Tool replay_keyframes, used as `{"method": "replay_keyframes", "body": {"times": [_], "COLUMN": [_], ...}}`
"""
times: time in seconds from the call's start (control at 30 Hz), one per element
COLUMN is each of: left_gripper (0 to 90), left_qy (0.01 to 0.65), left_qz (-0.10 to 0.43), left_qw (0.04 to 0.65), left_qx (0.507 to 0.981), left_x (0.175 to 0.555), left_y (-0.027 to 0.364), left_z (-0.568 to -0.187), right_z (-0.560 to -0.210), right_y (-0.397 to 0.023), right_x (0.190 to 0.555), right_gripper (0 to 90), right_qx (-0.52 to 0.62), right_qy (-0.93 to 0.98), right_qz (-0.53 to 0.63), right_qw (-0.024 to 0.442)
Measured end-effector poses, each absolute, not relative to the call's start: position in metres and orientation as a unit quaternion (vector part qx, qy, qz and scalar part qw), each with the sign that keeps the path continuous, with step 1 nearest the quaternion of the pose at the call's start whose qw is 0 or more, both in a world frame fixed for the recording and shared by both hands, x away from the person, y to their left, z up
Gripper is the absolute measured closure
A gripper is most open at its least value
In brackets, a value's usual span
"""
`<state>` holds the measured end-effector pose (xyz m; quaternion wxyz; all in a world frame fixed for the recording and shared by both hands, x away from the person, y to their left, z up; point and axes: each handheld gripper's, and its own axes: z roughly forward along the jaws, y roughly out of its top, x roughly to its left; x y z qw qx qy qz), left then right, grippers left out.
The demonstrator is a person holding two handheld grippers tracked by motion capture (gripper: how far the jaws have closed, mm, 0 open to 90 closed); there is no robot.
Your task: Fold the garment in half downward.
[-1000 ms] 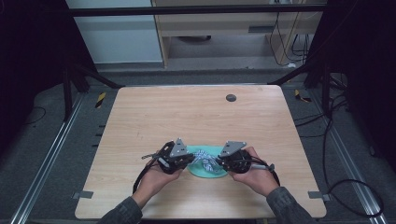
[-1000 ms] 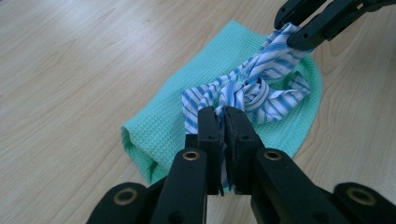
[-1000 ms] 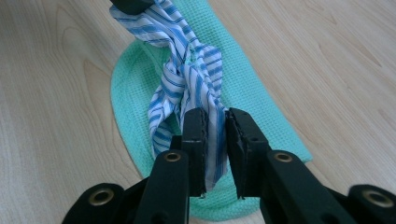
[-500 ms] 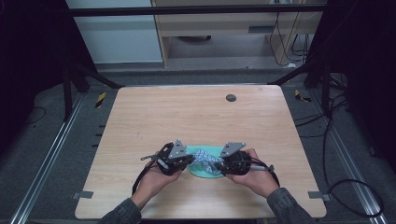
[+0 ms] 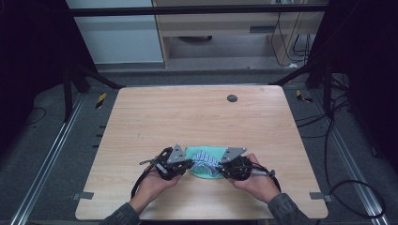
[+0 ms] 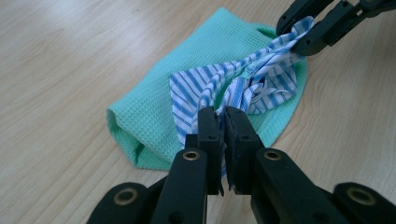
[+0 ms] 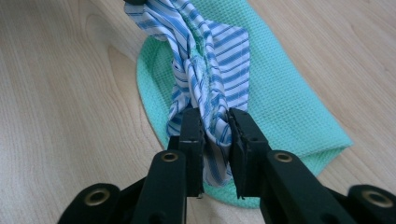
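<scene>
Left gripper view: both tongs, left tongs (image 6: 220,116) & right tongs (image 6: 306,35), clamped on striped cloth (image 6: 261,81) ends above green cloth (image 6: 154,116), mid-knot; next prob pull apart w/ even tension

I can read no word, label, brand, number or sign anywhere around my jaws, neither on the blue-striped cloth (image 6: 243,86) pinched in them, nor on the green waffle cloth (image 6: 187,79) beneath it, nor on the bare wooden tabletop (image 5: 187,122) beyond them.

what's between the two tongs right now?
The blue-striped cloth, bunched and clamped at each end by the left tongs and right tongs, over a green cloth; gripper views show it.
</scene>
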<state>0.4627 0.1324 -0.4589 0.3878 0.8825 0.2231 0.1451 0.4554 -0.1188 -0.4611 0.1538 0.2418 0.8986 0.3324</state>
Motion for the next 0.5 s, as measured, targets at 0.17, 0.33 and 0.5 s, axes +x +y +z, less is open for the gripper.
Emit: {"method": "replay_keyframes", "body": {"times": [0.17, 0.33, 0.5], "left_gripper": [86.0, 75.6, 56.6], "left_qy": [0.222, 0.227, 0.232], "left_qz": [0.142, 0.149, 0.161], "left_qw": [0.387, 0.395, 0.402], "left_qx": [0.883, 0.878, 0.871], "left_x": [0.4594, 0.456, 0.4582], "left_y": [0.1339, 0.1384, 0.1398], "left_z": [-0.4622, -0.4621, -0.4619], "right_z": [-0.4628, -0.4637, -0.4628], "right_y": [-0.1188, -0.1189, -0.1181], "right_x": [0.4527, 0.4505, 0.45], "right_gripper": [81.7, 82.1, 82.1], "right_qx": [0.238, 0.23, 0.227], "right_qy": [0.899, 0.903, 0.903], "right_qz": [0.335, 0.332, 0.333], "right_qw": [0.151, 0.148, 0.147]}}
